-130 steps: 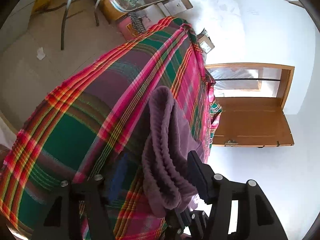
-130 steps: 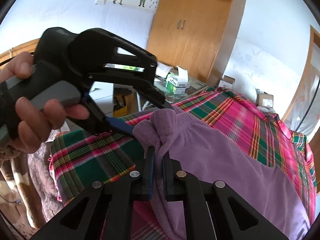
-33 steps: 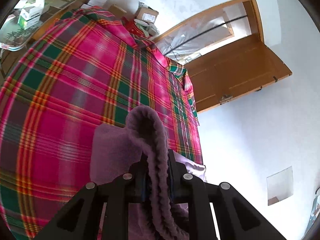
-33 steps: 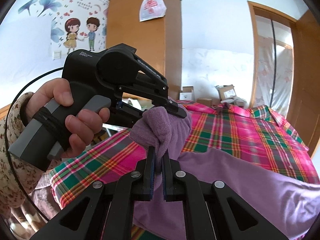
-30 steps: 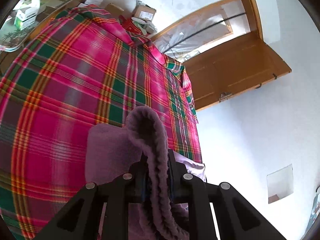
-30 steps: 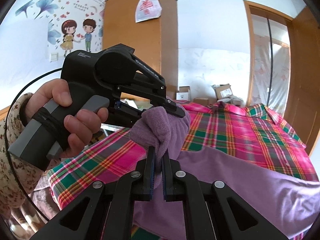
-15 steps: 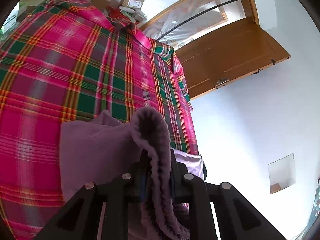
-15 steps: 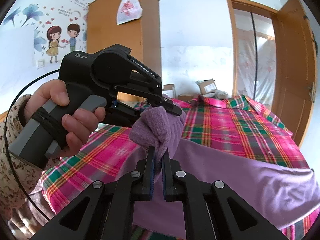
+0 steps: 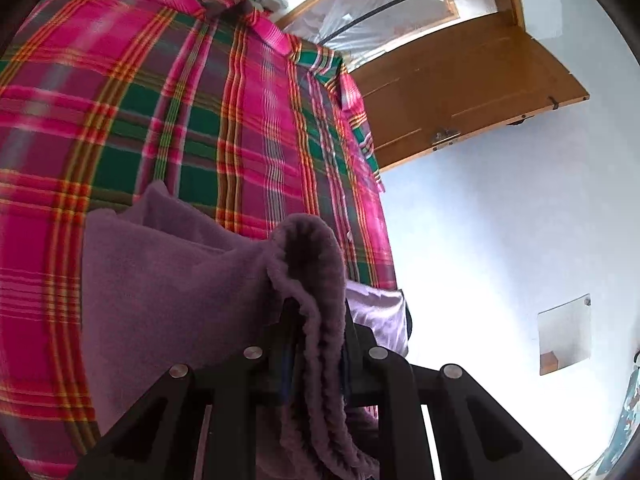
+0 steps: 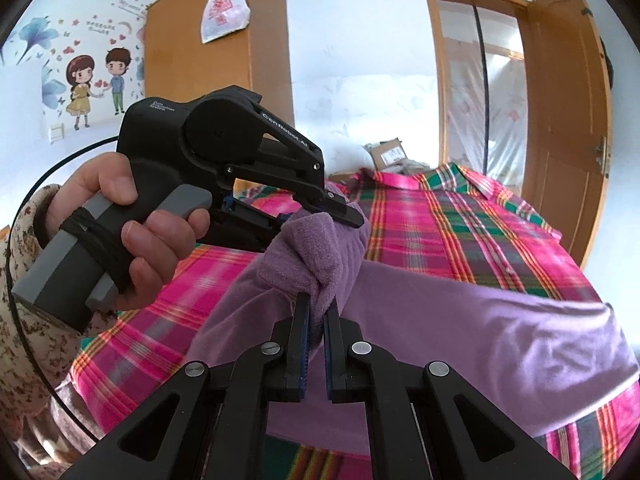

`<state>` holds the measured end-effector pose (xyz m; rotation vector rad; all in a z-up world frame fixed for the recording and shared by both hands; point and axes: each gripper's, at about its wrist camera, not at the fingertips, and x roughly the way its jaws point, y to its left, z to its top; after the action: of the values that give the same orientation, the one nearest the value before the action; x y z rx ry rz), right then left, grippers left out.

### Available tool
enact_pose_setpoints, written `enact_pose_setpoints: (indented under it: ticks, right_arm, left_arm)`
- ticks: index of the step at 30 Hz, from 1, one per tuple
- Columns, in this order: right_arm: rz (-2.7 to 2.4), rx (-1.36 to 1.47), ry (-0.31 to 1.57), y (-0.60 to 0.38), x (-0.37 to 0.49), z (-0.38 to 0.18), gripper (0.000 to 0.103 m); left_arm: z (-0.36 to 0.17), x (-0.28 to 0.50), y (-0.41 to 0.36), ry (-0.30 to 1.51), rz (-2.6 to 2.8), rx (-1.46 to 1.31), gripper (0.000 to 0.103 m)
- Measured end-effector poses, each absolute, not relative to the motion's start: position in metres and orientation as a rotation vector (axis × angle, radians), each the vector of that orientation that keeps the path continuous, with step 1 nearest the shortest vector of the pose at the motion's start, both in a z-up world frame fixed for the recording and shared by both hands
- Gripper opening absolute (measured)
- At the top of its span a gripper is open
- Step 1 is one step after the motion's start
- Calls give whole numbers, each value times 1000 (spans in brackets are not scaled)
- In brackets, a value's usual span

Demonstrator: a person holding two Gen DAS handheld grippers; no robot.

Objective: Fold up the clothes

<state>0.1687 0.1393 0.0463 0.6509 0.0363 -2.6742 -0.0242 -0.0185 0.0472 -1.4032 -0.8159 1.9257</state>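
Note:
A purple fleece garment (image 10: pixel 460 320) lies spread over a pink and green plaid bedspread (image 10: pixel 460 220). My right gripper (image 10: pixel 316 312) is shut on a bunched fold of it, held above the bed. My left gripper (image 10: pixel 340 210), held by a hand (image 10: pixel 132 232), is shut on the same bunch just above. In the left wrist view the left gripper (image 9: pixel 316 324) clamps a ribbed purple edge (image 9: pixel 320 280), and the garment (image 9: pixel 168 288) drapes down to the left over the plaid bedspread (image 9: pixel 160 100).
A wooden wardrobe (image 10: pixel 220 40) with a plastic bag on it stands behind the bed. An open wooden door (image 10: pixel 560 100) is at the right. Cardboard boxes (image 10: pixel 388 152) sit past the bed's far end. A floral sleeve (image 10: pixel 20 280) fills the left edge.
Both grippers, still shut on the purple garment, have lifted and carried the bunched edge further over the bed; more of the garment now lies spread across the plaid bedspread.

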Motion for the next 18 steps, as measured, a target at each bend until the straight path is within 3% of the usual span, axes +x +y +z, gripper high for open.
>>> enact_pose_setpoints:
  ticks: [10, 18]
  right_arm:
    - [-2673, 739, 29, 152, 162, 25, 7]
    - [-2672, 793, 29, 159, 162, 13, 7]
  left_arm:
    - [20, -27, -2, -803, 1896, -1489, 20]
    - [22, -23, -9, -803, 1901, -1467, 31]
